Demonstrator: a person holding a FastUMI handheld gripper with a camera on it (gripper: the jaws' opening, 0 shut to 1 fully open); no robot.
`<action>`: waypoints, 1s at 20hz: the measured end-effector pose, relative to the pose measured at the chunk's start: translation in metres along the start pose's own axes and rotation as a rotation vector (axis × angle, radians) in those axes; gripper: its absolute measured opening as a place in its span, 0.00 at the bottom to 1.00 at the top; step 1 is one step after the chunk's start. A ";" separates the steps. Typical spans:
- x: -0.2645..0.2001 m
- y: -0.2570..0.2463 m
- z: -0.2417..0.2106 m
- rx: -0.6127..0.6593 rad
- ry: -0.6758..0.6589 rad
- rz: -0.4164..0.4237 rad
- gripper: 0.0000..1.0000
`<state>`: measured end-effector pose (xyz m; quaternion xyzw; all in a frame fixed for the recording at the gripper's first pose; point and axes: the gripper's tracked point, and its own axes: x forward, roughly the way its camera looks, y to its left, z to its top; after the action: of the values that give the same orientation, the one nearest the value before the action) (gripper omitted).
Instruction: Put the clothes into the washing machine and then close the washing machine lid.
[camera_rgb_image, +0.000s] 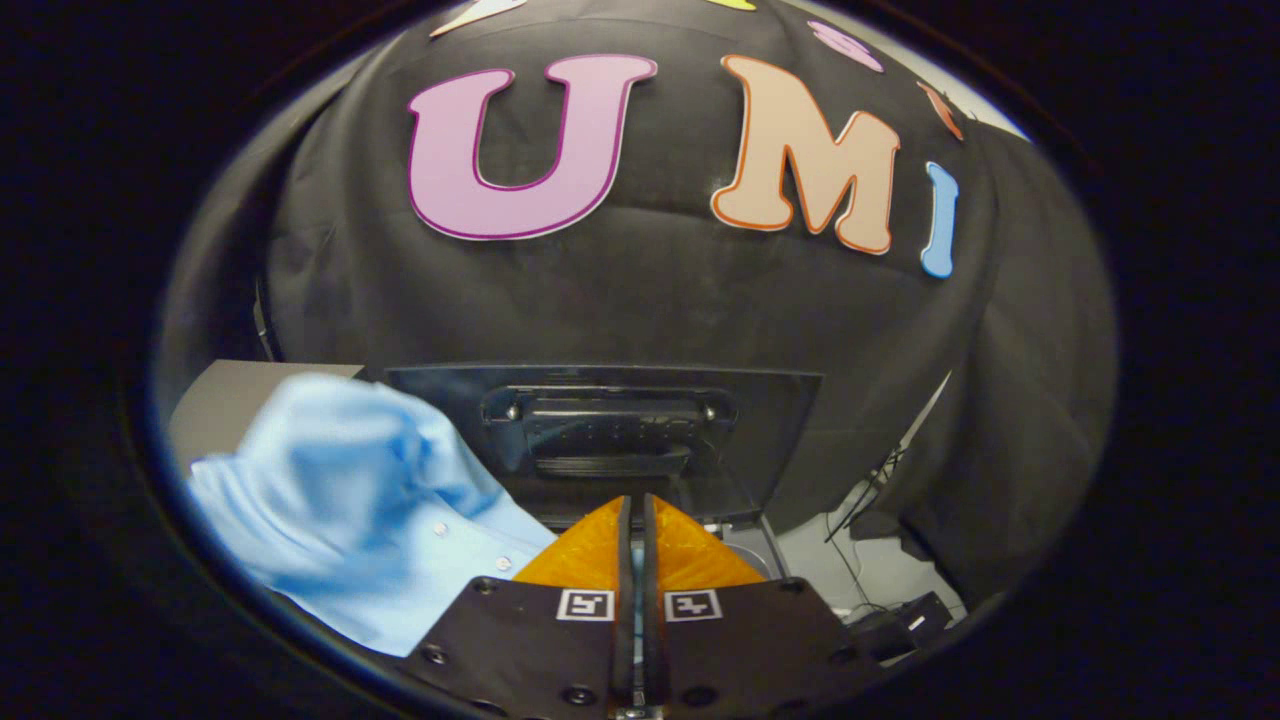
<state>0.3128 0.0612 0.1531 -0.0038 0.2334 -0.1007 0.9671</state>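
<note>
One closed gripper (636, 515) beside crumpled pale-blue buttoned shirt (370, 500), upright flat lid (600, 430) beyond.

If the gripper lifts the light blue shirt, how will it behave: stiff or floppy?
The light blue shirt lies crumpled in soft folds, so it will probably hang limp and drape. It looks like thin fabric, so likely light. The gripper has its fingers nearly together, with the shirt beside them, before the raised washing machine lid.

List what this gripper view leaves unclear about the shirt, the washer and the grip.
- Shirt: motion-blurred; its lower part runs behind the gripper body.
- Grip: fingers nearly together; whether cloth is pinched between them is unclear.
- Washer drum: hidden behind the fingers; the raised lid stands beyond them.
- Floor cables: too small to trace.
</note>
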 end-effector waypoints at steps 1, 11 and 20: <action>0.001 -0.001 0.001 0.009 -0.008 0.002 0.08; 0.004 0.021 0.019 -0.003 -0.093 0.074 0.14; 0.028 0.041 0.072 0.052 -0.225 0.093 0.81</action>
<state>0.3777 0.0927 0.2025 0.0206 0.1208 -0.0606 0.9906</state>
